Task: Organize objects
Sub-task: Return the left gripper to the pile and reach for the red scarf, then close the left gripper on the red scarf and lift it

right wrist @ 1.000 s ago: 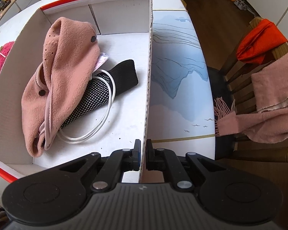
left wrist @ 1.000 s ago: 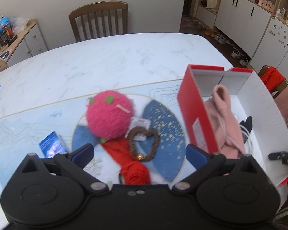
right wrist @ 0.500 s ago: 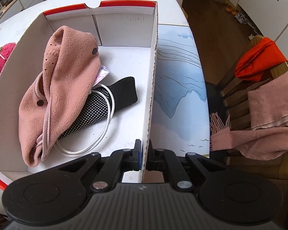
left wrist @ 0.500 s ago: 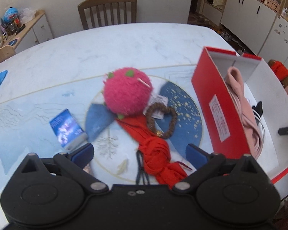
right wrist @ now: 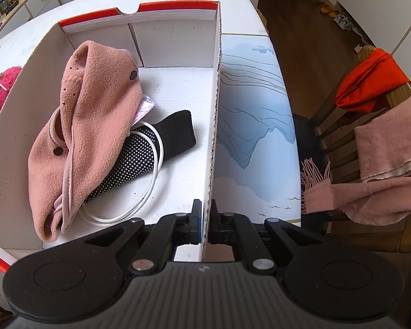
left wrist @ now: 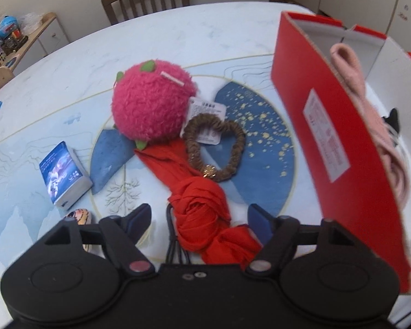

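- The left tongs (left wrist: 200,216) are over the near middle of the surface (left wrist: 205,41), jaws closing, with the knotted red cloth (left wrist: 200,213) between them; the pads do not yet look pressed on it.
- That red cloth looks soft, light and floppy. It should squash under the pads and trail a tail, so I'd take it at the fat knot, where there is bulk to pinch.
- A thin black cord (left wrist: 175,246) lies right beside the knot and could get caught up with it.
- Just beyond sit a brown scrunchie (left wrist: 233,148), touching the cloth, and a fuzzy pink plush ball (left wrist: 150,104).
- The right tongs (right wrist: 204,219) are clamped on the right-hand wall of the shoebox (right wrist: 215,126), steadying it.
- Inside the box lie a pink fleece piece (right wrist: 96,126), a black dotted sock (right wrist: 150,153) and a white cable (right wrist: 150,186).
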Tool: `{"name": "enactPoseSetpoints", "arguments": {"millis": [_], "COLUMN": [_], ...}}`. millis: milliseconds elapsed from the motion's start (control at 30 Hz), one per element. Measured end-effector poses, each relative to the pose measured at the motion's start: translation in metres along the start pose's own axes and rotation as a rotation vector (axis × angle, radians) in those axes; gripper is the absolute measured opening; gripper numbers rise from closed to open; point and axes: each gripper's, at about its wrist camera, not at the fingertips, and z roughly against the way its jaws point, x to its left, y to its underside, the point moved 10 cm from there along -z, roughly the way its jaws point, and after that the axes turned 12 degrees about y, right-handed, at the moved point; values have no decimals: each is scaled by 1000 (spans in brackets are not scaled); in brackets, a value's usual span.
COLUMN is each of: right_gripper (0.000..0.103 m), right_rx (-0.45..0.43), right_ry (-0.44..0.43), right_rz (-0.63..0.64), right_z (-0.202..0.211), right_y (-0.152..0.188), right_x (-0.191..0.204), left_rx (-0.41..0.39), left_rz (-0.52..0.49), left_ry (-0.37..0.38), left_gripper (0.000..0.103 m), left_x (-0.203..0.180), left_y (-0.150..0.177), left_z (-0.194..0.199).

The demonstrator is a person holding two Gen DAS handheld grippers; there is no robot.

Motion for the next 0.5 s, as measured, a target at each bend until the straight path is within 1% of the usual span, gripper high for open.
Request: {"name": "enactPoseSetpoints", "arguments": {"millis": [100,133,167,233,300,367,500], "right_gripper": [3,3,3,3,3,3,3], "right_rx": [3,4,5,9,13,14,19], "right_ry": [-3,-5,-7,-9,-9,-10,-12], "right_rz": [-6,-9,-11,-18,-24,-26,-39], "right_z": [0,0,0,-1,-1,-1,-1], "right_y": [0,0,0,0,0,0,0], "right_x": [-1,-1,-1,-1,-2,-2,-2], "left_rx": [15,16,14,9,5,-7,-27], "left_rz": [-8,-8,-9,-9,1,3,11], "left_ry": [-11,-9,-3,3,5,10,31], "left_gripper": [57,49,44,37,32,31,30], "left_x": [0,-1,-2,-2,-1,0,4], "left_y": [2,2,2,1,0,-2,-7], "left_z": [-3,-3,-2,0,5,13,35]}}
